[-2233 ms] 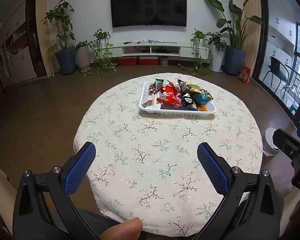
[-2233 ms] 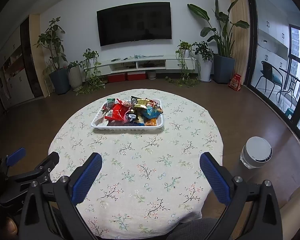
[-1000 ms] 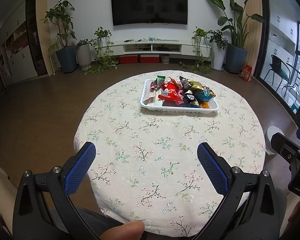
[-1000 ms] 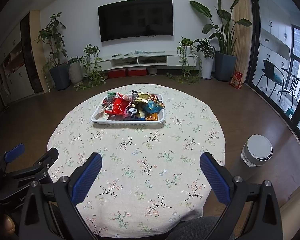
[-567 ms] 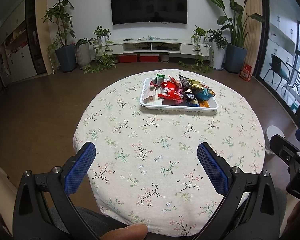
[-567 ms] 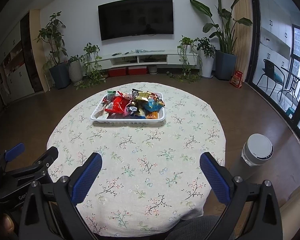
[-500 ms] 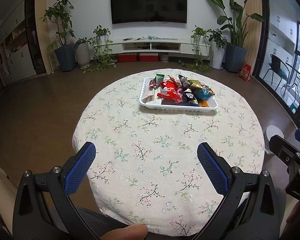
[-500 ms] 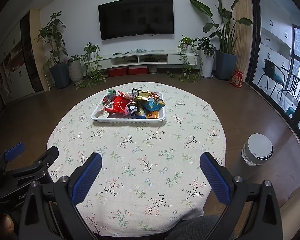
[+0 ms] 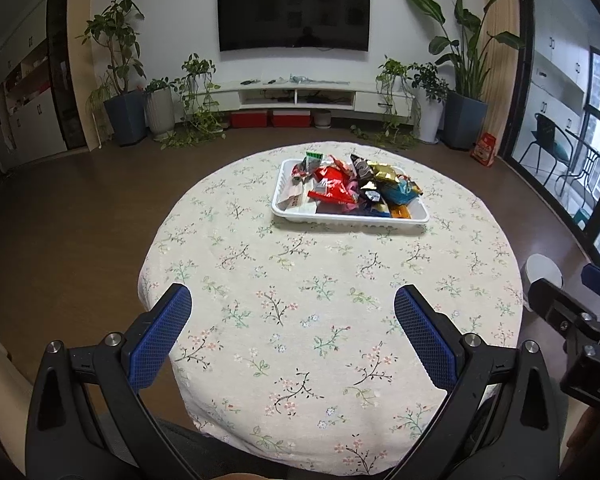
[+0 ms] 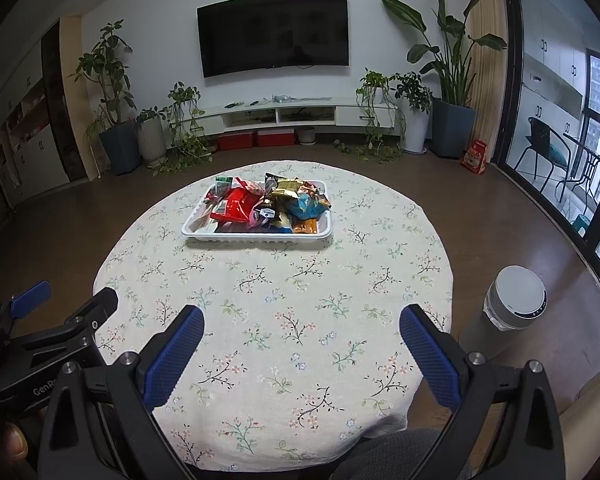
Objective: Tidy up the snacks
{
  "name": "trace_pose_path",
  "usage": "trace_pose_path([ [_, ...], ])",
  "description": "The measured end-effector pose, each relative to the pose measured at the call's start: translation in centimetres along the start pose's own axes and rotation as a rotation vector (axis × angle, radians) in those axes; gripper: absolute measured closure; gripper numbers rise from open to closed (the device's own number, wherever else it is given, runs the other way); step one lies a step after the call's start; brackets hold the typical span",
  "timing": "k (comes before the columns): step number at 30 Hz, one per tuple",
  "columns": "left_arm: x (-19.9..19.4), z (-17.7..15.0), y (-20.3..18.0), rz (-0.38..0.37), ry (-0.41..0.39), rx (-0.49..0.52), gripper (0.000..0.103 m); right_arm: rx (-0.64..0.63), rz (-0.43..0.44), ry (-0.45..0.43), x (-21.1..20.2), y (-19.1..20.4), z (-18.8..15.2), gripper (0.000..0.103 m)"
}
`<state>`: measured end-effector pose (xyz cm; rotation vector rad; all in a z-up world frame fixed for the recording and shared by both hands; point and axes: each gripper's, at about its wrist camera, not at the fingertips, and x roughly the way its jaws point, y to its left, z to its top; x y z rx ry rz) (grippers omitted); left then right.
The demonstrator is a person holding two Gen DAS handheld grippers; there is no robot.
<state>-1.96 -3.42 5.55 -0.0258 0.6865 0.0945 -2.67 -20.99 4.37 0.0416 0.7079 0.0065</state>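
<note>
Bare tablecloth (image 9: 300,280) ahead, tray (image 9: 348,220) beyond (heaped)

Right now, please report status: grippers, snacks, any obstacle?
Left gripper open, empty. Right gripper open, empty. Snacks piled in white tray, far side. Bare tablecloth between.

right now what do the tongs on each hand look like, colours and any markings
Both are alike: the left tongs and right tongs have black angular plastic frames with triangular cut-outs and silver bolts at the joints. Each finger ends in a blue pad with a fine cross-hatched grip texture. In the right wrist view, the left tongs' black body shows partial white lettering, "GenRo".
</note>
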Motion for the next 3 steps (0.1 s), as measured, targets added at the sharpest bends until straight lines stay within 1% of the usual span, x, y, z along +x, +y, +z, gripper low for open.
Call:
trace_pose_path([
  [3,0.05,0.31,-0.21,-0.008,-0.010,0.007,0.000,0.004,0.003,0.004,0.11,-0.07,-0.04,0.003],
])
